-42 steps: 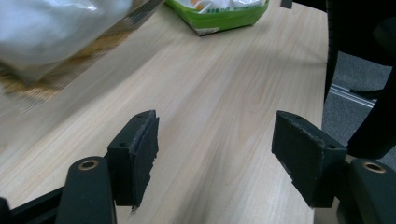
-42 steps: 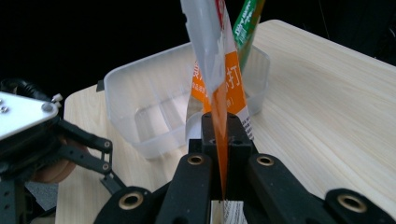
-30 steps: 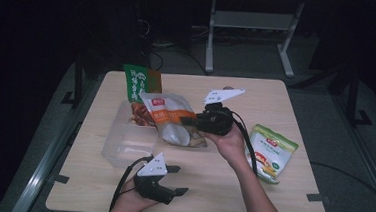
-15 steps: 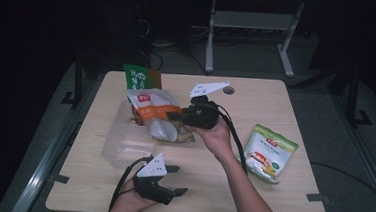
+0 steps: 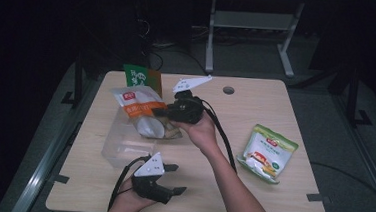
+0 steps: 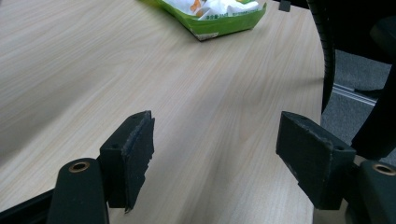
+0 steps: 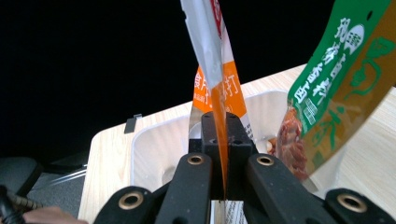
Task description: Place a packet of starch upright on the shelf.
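Observation:
My right gripper (image 5: pixel 165 113) is shut on the edge of an orange and white snack bag (image 5: pixel 143 114), which hangs over a clear plastic bin (image 5: pixel 118 148). In the right gripper view the jaws are pressed together on the bag's seam (image 7: pixel 219 100), with the bin (image 7: pixel 154 149) below. A green snack bag (image 5: pixel 138 76) stands at the bin's far end and shows close by (image 7: pixel 336 93) in that view. My left gripper (image 5: pixel 177 179) rests near the table's front edge, open, with bare tabletop between its jaws (image 6: pixel 215 144).
A green and white snack bag (image 5: pixel 268 151) lies flat on the right side of the wooden table (image 5: pixel 256 106), and its end (image 6: pixel 210 14) shows ahead of the left gripper. A cable hole (image 5: pixel 228 90) sits near the back edge. Dark floor and a metal stand lie beyond.
My right gripper has carried the orange and white bag leftward, from the table's middle to above the clear bin. The left gripper has stayed where it was.

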`<state>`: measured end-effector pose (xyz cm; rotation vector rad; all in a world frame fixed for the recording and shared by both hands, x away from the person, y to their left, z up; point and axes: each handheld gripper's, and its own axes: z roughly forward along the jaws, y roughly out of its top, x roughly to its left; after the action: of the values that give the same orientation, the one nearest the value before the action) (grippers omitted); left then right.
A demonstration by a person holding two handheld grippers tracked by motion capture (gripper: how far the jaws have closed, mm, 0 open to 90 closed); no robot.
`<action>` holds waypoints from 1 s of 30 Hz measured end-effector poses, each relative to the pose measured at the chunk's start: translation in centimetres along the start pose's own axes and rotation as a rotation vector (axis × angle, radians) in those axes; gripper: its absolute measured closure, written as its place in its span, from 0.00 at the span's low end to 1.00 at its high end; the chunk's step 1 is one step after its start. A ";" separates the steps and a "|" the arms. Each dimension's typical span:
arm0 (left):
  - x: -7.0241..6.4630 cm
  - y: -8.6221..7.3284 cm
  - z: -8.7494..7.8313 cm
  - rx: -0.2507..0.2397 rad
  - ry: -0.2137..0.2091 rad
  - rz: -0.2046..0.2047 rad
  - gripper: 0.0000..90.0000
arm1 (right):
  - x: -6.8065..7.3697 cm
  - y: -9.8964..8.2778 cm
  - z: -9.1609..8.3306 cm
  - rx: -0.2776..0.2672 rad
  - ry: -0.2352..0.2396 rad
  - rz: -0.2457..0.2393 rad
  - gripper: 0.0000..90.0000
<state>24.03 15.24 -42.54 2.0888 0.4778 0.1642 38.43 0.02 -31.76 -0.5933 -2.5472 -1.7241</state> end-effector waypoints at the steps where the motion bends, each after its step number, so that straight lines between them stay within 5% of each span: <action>1: 0.0 0.0 0.0 0.000 0.000 0.000 0.30 | 0.0 0.1 0.1 0.000 0.002 0.003 1.00; 30: 0.4 -0.2 -0.3 -0.016 0.011 -0.023 0.29 | -0.9 0.8 6.5 0.010 0.046 0.035 1.00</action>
<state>24.22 15.70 -42.56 2.0671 0.5053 0.1658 40.86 5.87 -33.80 -0.5866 -2.4976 -1.6929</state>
